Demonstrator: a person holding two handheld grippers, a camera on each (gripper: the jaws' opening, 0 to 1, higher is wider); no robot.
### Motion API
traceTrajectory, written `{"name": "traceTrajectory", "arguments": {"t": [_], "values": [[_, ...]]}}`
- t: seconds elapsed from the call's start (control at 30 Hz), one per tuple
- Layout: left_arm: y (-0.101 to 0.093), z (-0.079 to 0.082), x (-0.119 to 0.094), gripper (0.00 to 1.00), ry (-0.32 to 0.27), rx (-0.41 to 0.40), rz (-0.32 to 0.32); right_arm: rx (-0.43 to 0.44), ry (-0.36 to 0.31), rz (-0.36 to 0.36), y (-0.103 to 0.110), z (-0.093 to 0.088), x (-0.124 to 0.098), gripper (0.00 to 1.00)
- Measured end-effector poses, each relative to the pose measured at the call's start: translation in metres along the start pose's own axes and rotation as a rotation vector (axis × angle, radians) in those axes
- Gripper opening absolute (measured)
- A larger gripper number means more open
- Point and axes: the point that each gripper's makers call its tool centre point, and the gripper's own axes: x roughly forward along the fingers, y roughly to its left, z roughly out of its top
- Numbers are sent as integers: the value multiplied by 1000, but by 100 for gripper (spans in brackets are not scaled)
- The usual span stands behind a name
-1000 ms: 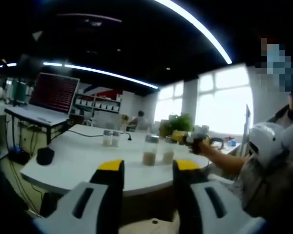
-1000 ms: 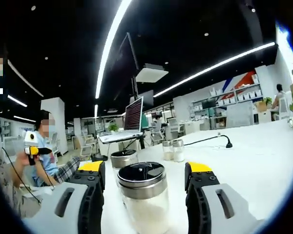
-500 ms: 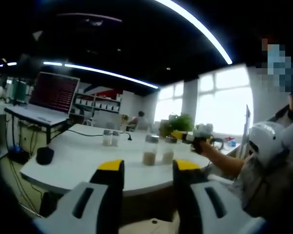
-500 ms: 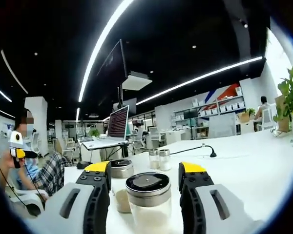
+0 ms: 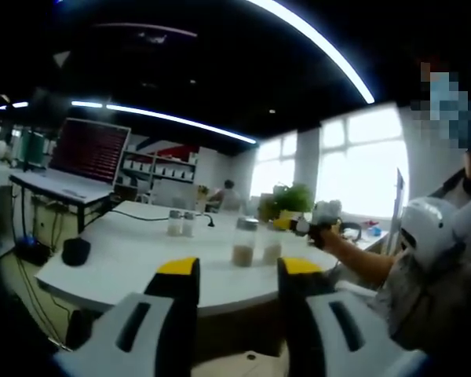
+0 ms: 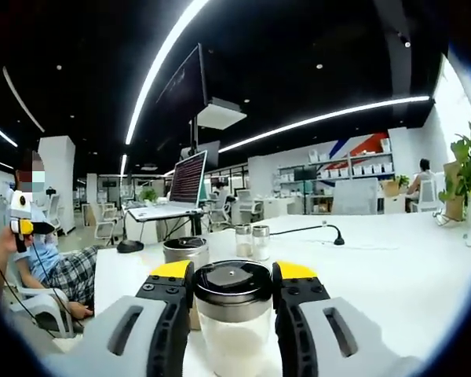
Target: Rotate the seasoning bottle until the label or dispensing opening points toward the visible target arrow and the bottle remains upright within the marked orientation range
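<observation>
The right gripper (image 6: 231, 279) squeezes a bottle (image 6: 231, 314) of white powder that stands upright on the white table (image 6: 392, 267). A second bottle (image 6: 185, 253) stands just behind it. The left gripper (image 5: 230, 267) hangs loose, off the table.

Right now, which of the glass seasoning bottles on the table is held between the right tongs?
The seasoning bottle with white powder, clamped between the right tongs; another bottle and a small pair stand free behind.
</observation>
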Motion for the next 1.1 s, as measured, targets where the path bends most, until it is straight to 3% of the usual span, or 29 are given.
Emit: {"name": "traceTrajectory", "arguments": {"t": [0.37, 0.5, 0.83, 1.1], "values": [[-4, -4, 2, 41, 7, -3, -15, 16, 11, 60, -1, -1, 3, 39], [-4, -3, 1, 41, 5, -1, -10, 43, 17, 119, -2, -3, 3, 39], [-5, -4, 3, 41, 10, -1, -18, -11, 95, 209, 1, -10, 4, 39], [-8, -1, 4, 41, 1, -8, -29, 5, 97, 268, 0, -14, 5, 39]]}}
